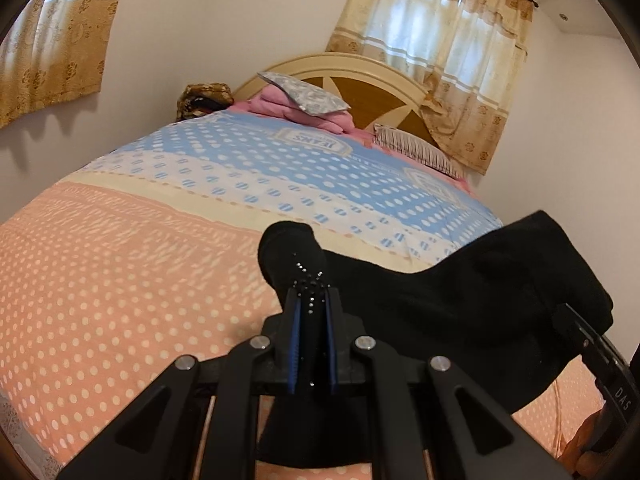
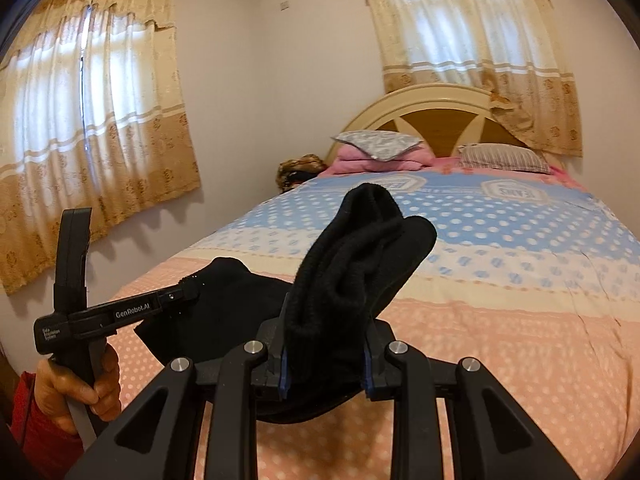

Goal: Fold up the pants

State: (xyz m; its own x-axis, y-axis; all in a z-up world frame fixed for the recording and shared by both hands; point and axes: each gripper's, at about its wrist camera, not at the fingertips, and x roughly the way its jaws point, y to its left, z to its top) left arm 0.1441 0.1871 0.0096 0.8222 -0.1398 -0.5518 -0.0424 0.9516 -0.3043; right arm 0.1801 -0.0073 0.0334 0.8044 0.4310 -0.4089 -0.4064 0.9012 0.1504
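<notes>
We hold black pants above the bed | left gripper jaws nearly closed, pinching 1 edge | right gripper jaws partly open, clamped on bunched fabric.

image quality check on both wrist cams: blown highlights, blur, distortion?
Left wrist view: strong fisheye bend with dark vignette corners; the backlit cream patterned curtain is washed out; the black knit pants show almost no fold detail; left tongs sharp. Right wrist view: both curtained windows glare; the dotted pink-and-blue bedspread looks soft at right; right tongs sharp.
</notes>
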